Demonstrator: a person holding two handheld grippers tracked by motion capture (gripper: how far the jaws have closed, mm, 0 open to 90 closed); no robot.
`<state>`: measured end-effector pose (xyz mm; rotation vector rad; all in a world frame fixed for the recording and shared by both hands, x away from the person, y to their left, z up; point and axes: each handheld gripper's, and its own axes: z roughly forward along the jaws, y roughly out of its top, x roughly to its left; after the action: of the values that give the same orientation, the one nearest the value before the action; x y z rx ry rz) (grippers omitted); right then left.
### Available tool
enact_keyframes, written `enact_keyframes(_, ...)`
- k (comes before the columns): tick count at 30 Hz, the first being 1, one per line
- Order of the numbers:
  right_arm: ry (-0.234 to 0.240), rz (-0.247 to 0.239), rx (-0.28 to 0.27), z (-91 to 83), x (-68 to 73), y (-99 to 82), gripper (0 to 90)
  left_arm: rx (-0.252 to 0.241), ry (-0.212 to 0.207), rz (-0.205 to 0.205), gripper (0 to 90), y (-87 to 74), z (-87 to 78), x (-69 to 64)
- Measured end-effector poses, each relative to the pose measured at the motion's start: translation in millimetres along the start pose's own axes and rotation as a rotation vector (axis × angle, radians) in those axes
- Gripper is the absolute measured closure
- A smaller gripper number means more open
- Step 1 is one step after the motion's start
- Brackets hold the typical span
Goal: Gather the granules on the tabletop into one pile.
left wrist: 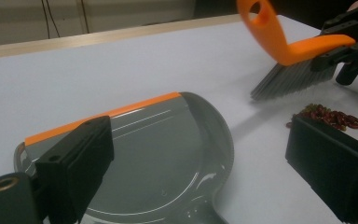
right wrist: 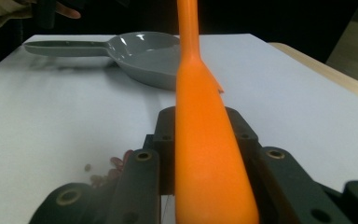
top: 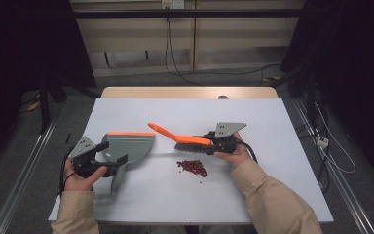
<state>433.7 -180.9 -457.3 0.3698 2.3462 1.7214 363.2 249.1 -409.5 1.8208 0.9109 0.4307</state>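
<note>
A grey dustpan (top: 129, 146) with an orange lip lies flat on the white table, its handle pointing toward the person. My left gripper (top: 113, 152) stands open around the handle end; in the left gripper view the pan (left wrist: 168, 154) lies between the two wide-apart jaws without touching the pads. My right gripper (top: 209, 144) is shut on an orange brush (top: 185, 140), held level with its grey bristles (left wrist: 289, 77) pointing down. A small heap of red beans (top: 192, 167) lies just in front of the brush. In the right gripper view the brush body (right wrist: 205, 154) sits clamped between the jaws.
The white table top (top: 272, 185) has a wooden strip (top: 190, 92) along its far edge. Beyond the table, cables run across the floor by a pale wall. The person's beige sleeves enter from the bottom.
</note>
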Motion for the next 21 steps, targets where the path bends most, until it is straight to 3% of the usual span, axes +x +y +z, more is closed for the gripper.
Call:
enact_keyframes(7, 0.020, -0.021, 0.045, 0.1, 9.3, -1.7, 71.5, 0.001, 0.000, 0.003, 7.5, 0.2, -0.5, 0.1)
enact_keyframes(9, 0.033, -0.011, 0.031, -1.4, 12.6, -0.9, 71.4, -0.002, 0.000, 0.004, 7.5, 0.4, -1.0, 0.0)
enact_keyframes(10, 0.014, -0.022, 0.032, -2.8, 14.5, 0.5, 71.4, -0.002, 0.001, 0.004, 7.5, 0.4, -1.2, 0.1)
enact_keyframes(13, 0.029, -0.005, -0.014, -9.1, 22.6, 7.6, 71.4, 0.002, 0.002, 0.006, 7.5, 0.1, -1.4, 0.4)
enact_keyframes(17, 0.098, 0.015, -0.056, -16.2, 46.4, 17.3, 71.4, -0.004, 0.002, 0.002, 7.5, 0.2, -2.0, 0.0)
enact_keyframes(21, 0.174, 0.047, -0.064, -17.7, 72.4, 10.9, 71.4, 0.000, 0.005, -0.002, 7.6, -0.4, -2.1, 0.8)
